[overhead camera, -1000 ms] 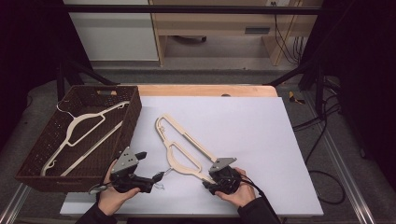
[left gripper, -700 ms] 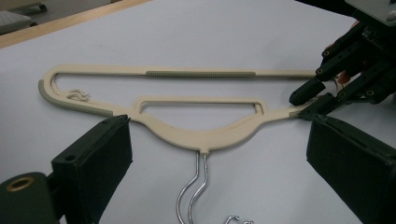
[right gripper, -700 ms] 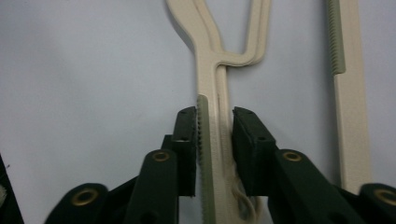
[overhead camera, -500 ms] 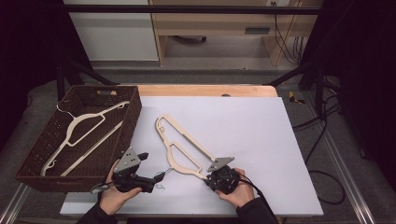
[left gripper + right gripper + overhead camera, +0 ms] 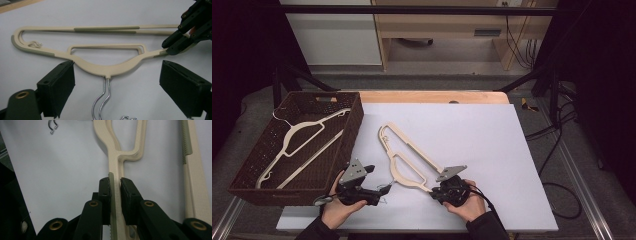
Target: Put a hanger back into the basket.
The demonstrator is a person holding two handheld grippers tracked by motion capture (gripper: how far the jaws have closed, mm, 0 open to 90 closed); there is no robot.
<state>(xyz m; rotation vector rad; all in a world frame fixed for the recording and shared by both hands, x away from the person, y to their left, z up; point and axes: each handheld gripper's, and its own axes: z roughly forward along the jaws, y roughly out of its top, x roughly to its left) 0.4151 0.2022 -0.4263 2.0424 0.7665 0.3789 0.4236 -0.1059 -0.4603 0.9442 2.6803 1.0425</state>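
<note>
Status: my right gripper (image 5: 438, 190) has its jaws closed on one shoulder end of the hanger (image 5: 404, 159), pinching the ribbed strip near its tip; the right gripper view shows the arm squeezed between both pads. My left gripper (image 5: 379, 190) has its jaws spread wide, holding nothing, set either side of the wire hook (image 5: 103, 101) just below the hanger's neck.

Location: the hanger lies flat on the white table (image 5: 492, 150), near the front edge, between my two hands and apart from the basket (image 5: 349, 142) to the left. In the left gripper view it looks like two hangers stacked, as two hook wires run side by side; I cannot confirm this from the high view.

Progress: one further hanger (image 5: 299, 145) already lies inside the basket, so I judge the work to be loading hangers into it. That part is done. The one on the table is gripped at one end only and not yet lifted; securing the hook, carrying it left and setting it down in the basket remain.

Orientation: the long axis runs diagonally, from the near right end in my right jaws up and away to the far left end. The hook points toward the near left, at my left gripper.
</note>
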